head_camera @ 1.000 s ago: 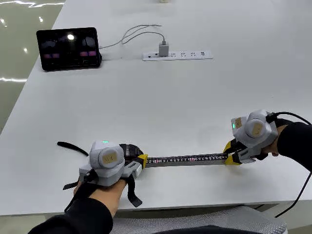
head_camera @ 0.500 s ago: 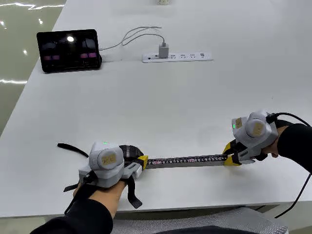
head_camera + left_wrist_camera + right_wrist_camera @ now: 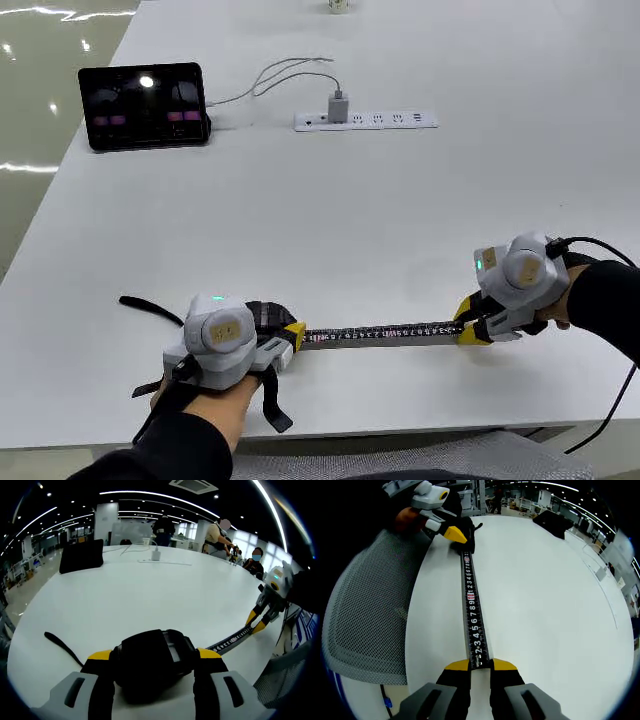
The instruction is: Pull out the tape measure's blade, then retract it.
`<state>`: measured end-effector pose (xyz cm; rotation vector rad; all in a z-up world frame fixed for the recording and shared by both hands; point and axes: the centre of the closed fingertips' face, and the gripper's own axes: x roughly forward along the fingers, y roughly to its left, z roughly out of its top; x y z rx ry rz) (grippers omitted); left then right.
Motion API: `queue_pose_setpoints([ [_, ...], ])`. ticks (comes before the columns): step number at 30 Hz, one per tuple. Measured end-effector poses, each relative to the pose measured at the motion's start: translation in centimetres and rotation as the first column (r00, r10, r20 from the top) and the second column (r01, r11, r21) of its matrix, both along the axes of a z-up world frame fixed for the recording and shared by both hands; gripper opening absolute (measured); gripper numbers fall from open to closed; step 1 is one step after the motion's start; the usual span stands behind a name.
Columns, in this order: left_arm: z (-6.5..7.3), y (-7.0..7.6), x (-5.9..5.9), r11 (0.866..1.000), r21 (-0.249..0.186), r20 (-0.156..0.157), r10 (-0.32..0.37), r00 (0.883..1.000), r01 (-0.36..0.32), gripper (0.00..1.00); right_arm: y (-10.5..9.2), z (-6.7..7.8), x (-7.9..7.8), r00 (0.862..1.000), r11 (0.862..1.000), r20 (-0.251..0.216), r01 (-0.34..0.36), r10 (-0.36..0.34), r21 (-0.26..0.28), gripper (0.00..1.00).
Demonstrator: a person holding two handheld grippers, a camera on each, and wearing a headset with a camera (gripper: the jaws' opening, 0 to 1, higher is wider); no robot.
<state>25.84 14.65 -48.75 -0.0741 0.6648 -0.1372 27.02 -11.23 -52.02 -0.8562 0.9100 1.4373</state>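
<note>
Grey, yellow-tipped left hand-held gripper (image 3: 282,336) is clamping closed around the black rounded plastic tape measure case (image 3: 152,652), pinning it on the white desk (image 3: 350,220) so it is acting as an anchor. Matching right hand-held gripper (image 3: 480,666) is pinching shut on the free end of the dark numbered metal blade (image 3: 471,600), low against the desk near its front edge. Blade is lying drawn out flat and straight between the two, which are sitting well apart, so it isn't kinking. Pull-out looks largely done; retraction probably needs the tip guided back toward the case. Black wrist strap (image 3: 148,304) is trailing loose behind the case
</note>
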Motion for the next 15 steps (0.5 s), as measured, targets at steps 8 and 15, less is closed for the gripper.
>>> queue_pose_setpoints([
  [8,0.02,0.05,0.05,1.0,0.002,0.005,-0.003,1.0,0.003,0.59,0.14,0.0,-0.02,1.0,1.0,-0.011,0.0,0.0,-0.02,0.1],
  [15,0.06,0.08,0.03,1.0,0.002,0.01,-0.005,1.0,0.005,0.59,0.62,-0.05,-0.14,1.0,1.0,0.004,-0.003,0.003,-0.03,0.11],
])
